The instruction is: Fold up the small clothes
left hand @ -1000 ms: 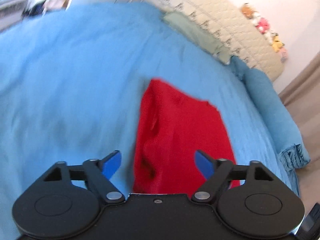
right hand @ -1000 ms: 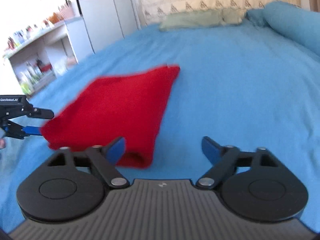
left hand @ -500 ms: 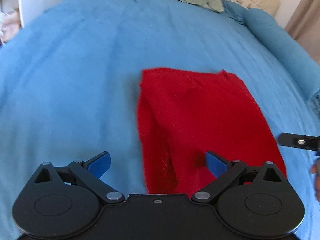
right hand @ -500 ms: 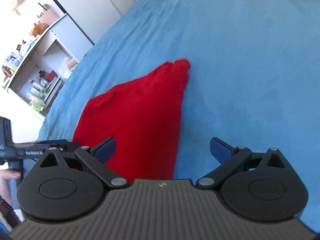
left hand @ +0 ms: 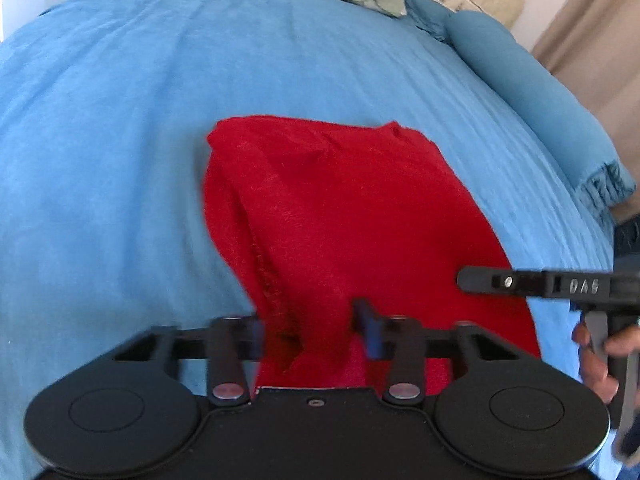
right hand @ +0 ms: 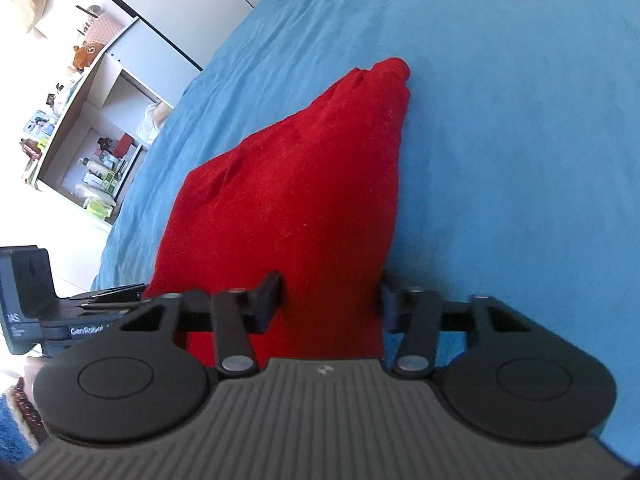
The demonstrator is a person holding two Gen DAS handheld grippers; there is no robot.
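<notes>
Both grippers were closing on the red cloth (left hand: 344,220), which lay on the blue bedspread (left hand: 120,120). Left gripper (left hand: 312,330) straddled the cloth's near hem at 6 o'clock, jaws narrowing, cloth between them. Right gripper (right hand: 330,300) did the same at the cloth's near right edge; actual pinch unclear on either.
</notes>
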